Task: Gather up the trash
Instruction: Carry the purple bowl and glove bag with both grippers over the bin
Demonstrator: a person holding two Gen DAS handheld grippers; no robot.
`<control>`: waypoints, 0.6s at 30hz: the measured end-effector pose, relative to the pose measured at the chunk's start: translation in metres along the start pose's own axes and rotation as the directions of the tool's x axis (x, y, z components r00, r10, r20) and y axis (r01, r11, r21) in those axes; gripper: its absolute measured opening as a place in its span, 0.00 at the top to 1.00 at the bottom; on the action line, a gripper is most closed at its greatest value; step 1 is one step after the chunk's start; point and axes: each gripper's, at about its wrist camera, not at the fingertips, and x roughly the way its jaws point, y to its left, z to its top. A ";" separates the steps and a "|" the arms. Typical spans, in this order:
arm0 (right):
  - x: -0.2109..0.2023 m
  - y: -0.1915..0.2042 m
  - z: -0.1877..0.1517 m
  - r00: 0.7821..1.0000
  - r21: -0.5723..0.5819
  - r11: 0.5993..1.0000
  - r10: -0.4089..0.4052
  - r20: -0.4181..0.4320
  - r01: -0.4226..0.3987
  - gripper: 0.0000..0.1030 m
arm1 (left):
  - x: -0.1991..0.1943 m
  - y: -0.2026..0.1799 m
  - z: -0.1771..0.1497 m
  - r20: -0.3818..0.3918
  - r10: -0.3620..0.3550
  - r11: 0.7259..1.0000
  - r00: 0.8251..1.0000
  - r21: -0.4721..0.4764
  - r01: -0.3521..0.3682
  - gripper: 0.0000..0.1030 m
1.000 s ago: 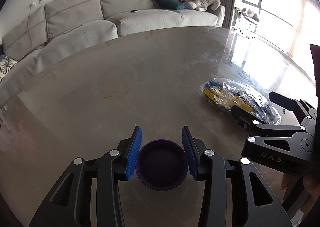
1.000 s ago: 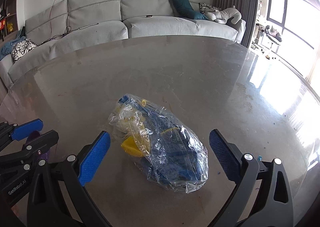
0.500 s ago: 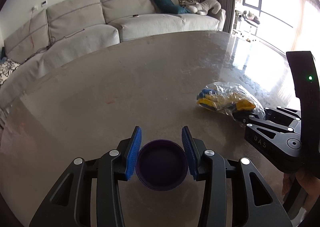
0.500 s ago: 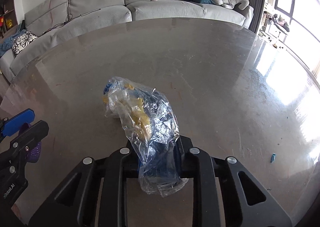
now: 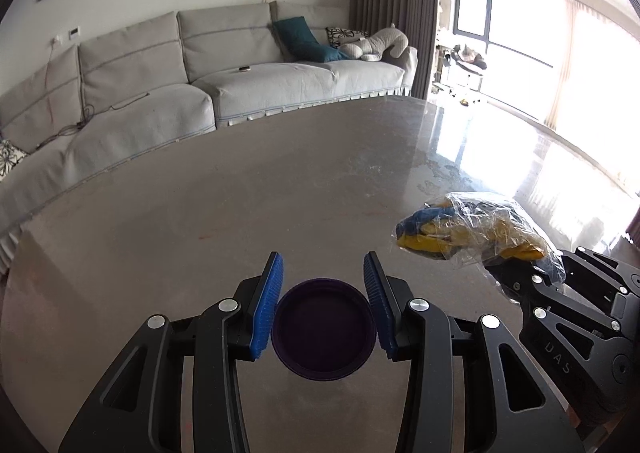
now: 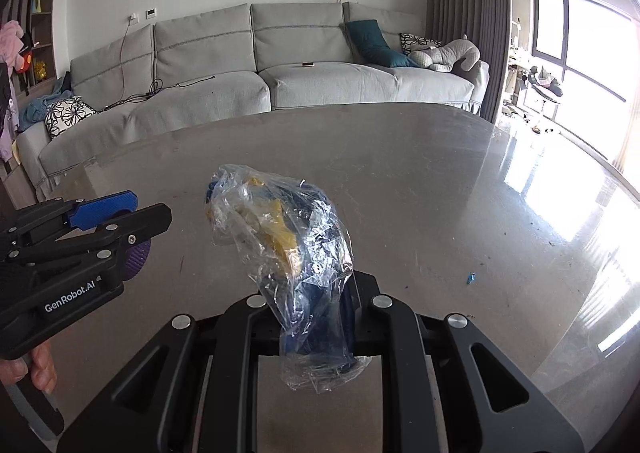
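1. Tabletop [image 6: 420,181]: rounded, grey-brown stone-like surface, glossy, with window glare along the right side; also seen from the left wrist [image 5: 240,213].
2. Blue scrap [image 6: 472,278]: small, lying directly on the tabletop, near right.
3. Dark specks [image 6: 554,243]: scattered at the right, nature unclear.

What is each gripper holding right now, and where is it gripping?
Left gripper: the purple cap, pinched across its rim. Right gripper: the clear plastic bag, clamped at its near end.
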 end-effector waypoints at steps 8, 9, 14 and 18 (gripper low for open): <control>-0.075 -0.009 -0.028 0.998 0.071 0.997 -0.017 0.056 0.013 0.81 | -0.045 -0.036 -0.031 0.016 -0.097 0.995 0.995 0.013 0.097 0.60; -0.083 -0.011 -0.035 0.998 0.077 0.997 -0.021 0.054 0.016 0.81 | -0.049 -0.042 -0.038 0.010 -0.105 0.994 0.994 0.017 0.105 0.60; -0.122 -0.022 -0.069 0.998 0.123 0.992 -0.047 0.044 0.041 0.81 | -0.076 -0.074 -0.083 -0.036 -0.189 0.981 0.981 0.023 0.190 0.59; -0.155 -0.030 -0.102 0.994 0.140 0.986 -0.100 0.039 0.093 0.80 | -0.096 -0.108 -0.126 -0.087 -0.248 0.965 0.965 0.069 0.254 0.59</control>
